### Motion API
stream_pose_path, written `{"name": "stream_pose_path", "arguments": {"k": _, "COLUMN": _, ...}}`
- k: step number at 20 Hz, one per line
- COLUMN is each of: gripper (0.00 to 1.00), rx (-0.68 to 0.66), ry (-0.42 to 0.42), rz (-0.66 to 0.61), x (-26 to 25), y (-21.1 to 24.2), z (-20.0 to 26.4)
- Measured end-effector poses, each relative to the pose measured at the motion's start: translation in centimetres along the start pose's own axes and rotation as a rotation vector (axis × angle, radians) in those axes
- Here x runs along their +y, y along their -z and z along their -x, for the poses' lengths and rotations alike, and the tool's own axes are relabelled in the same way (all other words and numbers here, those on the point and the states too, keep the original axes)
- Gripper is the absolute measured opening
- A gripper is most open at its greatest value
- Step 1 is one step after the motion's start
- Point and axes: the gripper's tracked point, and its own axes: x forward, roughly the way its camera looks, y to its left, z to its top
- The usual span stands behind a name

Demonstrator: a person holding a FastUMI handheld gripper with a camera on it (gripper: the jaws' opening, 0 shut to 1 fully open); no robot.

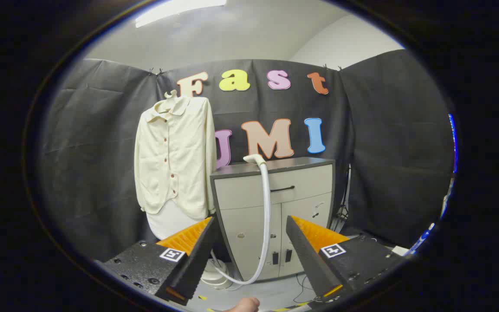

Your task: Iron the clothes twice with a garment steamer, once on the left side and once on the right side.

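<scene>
One grey cabinet (275,203) stands against the black cloth wall, with one drawer above two doors and a dark top. To its left hangs one cream button-up shirt (173,158) on one hanger (171,93), its hem over a white board-like shape whose nature is unclear. One white steamer hose (266,208) runs from the head resting on the cabinet top down in a curve to one pale round base (217,277) on the floor. The gripper (254,260) is released, its two fingers spread wide around nothing, the cabinet and hose beyond them; each finger carries one small square marker. A fingertip (244,305) shows just below.
</scene>
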Motion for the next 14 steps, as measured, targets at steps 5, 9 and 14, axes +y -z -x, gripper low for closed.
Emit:
{"name": "stream_pose_path", "arguments": {"k": 5, "gripper": 0.98, "rx": 0.002, "ry": -0.033, "rz": 0.013, "x": 1.3, "y": -0.2, "z": 0.1}}
{"name": "stream_pose_path", "arguments": {"k": 9, "gripper": 0.98, "rx": 0.001, "ry": -0.03, "rz": 0.027, "x": 1.3, "y": 0.4, "z": 0.0}}
{"name": "stream_pose_path", "arguments": {"k": 14, "gripper": 0.98, "rx": 0.032, "ry": -0.033, "rz": 0.049, "x": 1.9, "y": 2.4, "z": -1.7}}
